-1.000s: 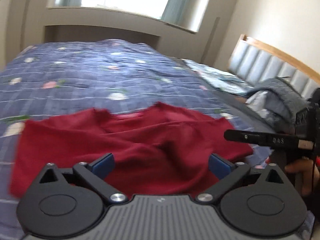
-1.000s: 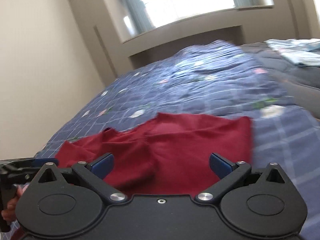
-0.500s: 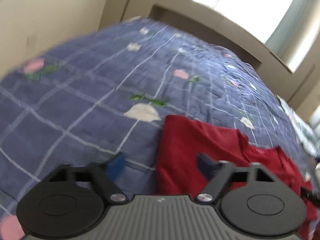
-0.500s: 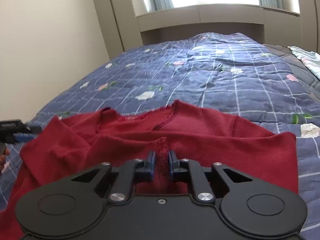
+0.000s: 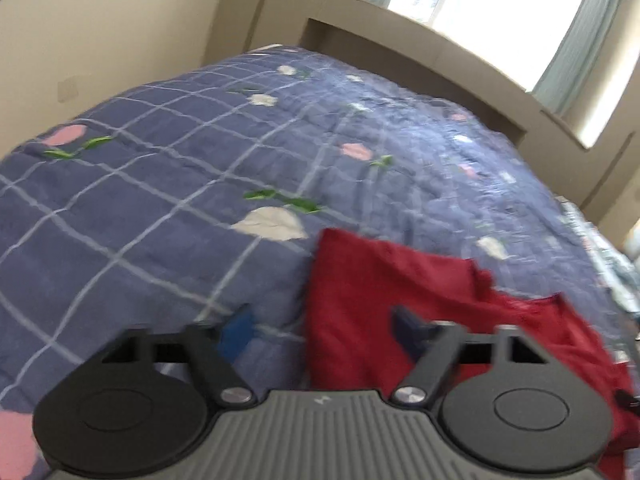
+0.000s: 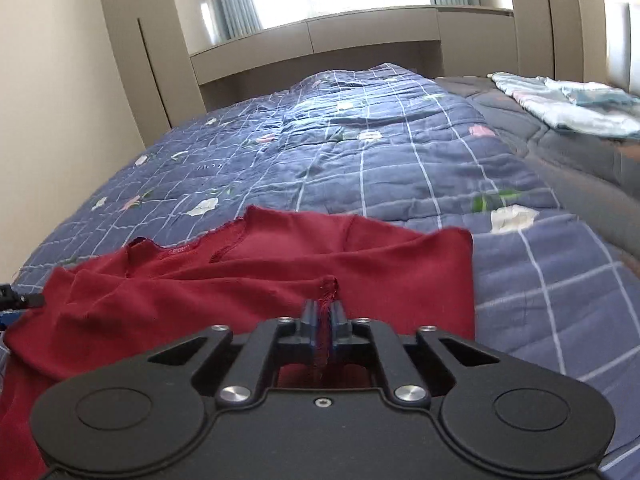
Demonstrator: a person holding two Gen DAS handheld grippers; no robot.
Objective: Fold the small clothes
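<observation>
A: In the left wrist view, what does the left gripper (image 5: pixel 322 330) show?

B: Its blue fingers (image 5: pixel 237 332) stand wide apart and hold nothing. One finger is over the blue checked quilt (image 5: pixel 160 208), the other over the red garment (image 5: pixel 360 304), whose left edge lies between them. Whether either finger touches the cloth cannot be told; the picture is smeared with motion blur.

A: How much of the garment is visible there?

B: Only its left part. The gripper body covers its near edge, and its right side runs out of the frame. A notched neckline edge is just readable at the right.

A: And the right wrist view?

B: The right gripper (image 6: pixel 323 316) has its fingers pressed together on a frayed hem of the red garment (image 6: pixel 248 280), which stands up in a small peak between the pads. The garment lies rumpled on the quilt (image 6: pixel 400 160), neckline on the far side; its near portion is hidden under the gripper, and its left end is cut off by the frame.

A: Anything else?

B: A sliver of the left gripper (image 6: pixel 16 300) at the left border, too little to judge. Pale folded bedding (image 6: pixel 568 104) lies far right, its detail unclear.
</observation>
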